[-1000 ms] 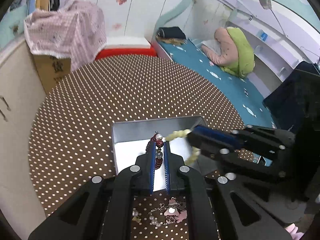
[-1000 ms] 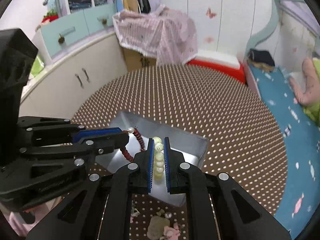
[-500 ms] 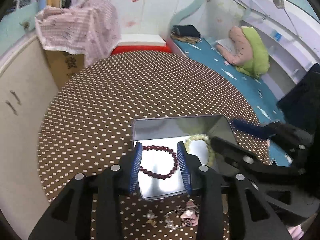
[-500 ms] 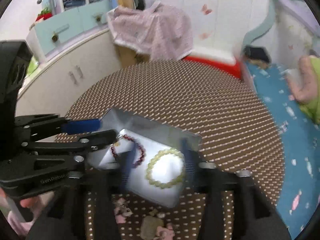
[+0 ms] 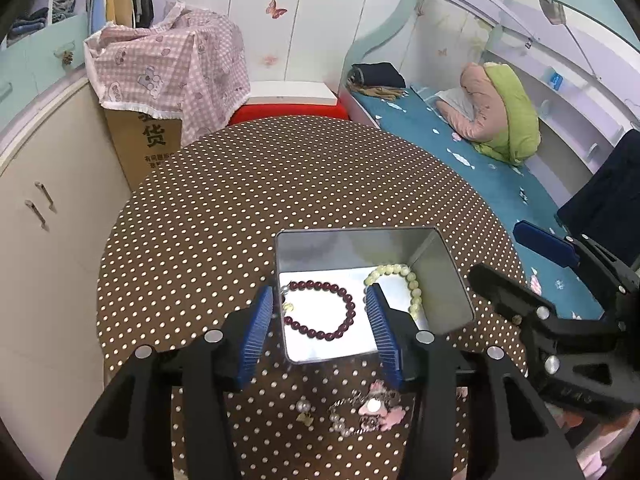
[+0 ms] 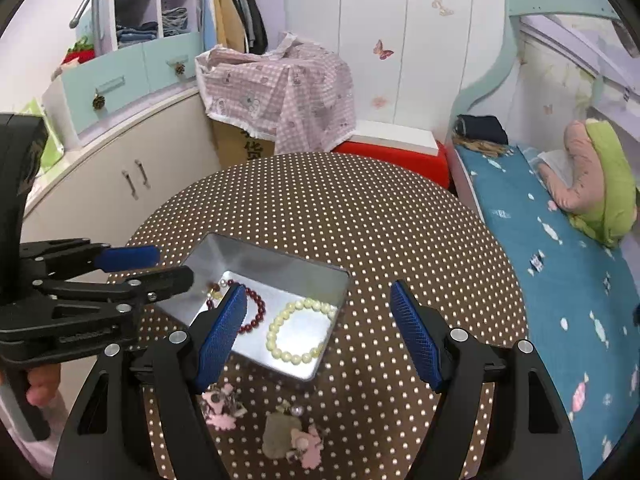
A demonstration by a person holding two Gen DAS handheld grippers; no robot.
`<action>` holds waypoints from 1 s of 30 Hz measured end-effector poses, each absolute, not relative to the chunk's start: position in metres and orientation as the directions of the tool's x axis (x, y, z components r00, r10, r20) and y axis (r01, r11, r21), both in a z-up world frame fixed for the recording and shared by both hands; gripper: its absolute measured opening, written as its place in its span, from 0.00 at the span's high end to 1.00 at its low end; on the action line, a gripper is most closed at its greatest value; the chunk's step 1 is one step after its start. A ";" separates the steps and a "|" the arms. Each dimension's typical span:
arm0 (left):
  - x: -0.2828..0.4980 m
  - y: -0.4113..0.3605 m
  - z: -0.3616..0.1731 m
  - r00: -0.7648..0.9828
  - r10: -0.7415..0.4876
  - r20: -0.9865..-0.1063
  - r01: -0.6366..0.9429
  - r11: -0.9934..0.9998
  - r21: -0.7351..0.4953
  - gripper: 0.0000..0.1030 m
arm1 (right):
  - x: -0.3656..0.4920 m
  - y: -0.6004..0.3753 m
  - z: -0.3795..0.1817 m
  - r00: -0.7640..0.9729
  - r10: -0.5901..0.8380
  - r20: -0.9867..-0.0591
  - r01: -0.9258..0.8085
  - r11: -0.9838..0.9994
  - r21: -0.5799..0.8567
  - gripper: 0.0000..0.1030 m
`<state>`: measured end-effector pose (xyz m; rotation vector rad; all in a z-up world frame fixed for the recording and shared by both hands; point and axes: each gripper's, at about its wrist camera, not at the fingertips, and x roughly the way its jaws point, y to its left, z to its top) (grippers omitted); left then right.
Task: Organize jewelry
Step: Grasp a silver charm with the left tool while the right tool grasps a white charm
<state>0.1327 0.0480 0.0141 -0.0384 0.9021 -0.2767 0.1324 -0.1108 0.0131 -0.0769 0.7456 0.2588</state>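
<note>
A silver tin [image 5: 452,276] sits on the dotted table. A dark red bead bracelet [image 5: 344,300] and a pale cream bead bracelet [image 5: 412,284] lie flat on its floor, side by side. My left gripper [image 5: 320,320] hovers over the tin's near edge. Its jaws are opening, and nothing is pressed between its blue pads. My right gripper [image 6: 318,290] hangs just right of the tin [image 6: 280,264]. Its jaws are also opening and hold nothing. The red bracelet [image 6: 256,312] and cream bracelet [image 6: 296,358] lie below it. The left gripper [image 6: 172,266] reaches in from the left.
Loose pieces lie on the brown dotted tablecloth [image 5: 280,184] in front of the tin: pink trinkets [image 5: 376,404] and a pearl earring [image 5: 304,406]. A cream cabinet [image 5: 40,208] stands on the left. A bed [image 5: 480,168] runs along the right, and a cloth-covered cardboard box [image 5: 168,64] stands behind the table.
Both grippers were shut on a bracelet over the tin, the left on the red one and the right on the cream one. They opened, the bracelets dropped into the tin, and both grippers drew back.
</note>
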 end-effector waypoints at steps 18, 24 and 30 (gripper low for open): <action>0.098 0.099 -0.041 0.506 -0.158 -0.848 0.092 0.987 -0.129 0.31 | 0.098 -0.157 -0.040 0.610 0.153 -0.777 -0.212 0.977 0.025 0.30; 0.097 0.091 -0.063 0.452 -0.183 -0.873 0.123 0.982 -0.142 0.31 | 0.092 -0.155 -0.057 0.567 0.154 -0.809 -0.219 0.975 0.033 0.30; 0.100 0.082 -0.065 0.462 -0.180 -0.868 0.104 0.983 -0.148 0.32 | 0.081 -0.148 -0.066 0.548 0.174 -0.818 -0.259 0.965 0.032 0.31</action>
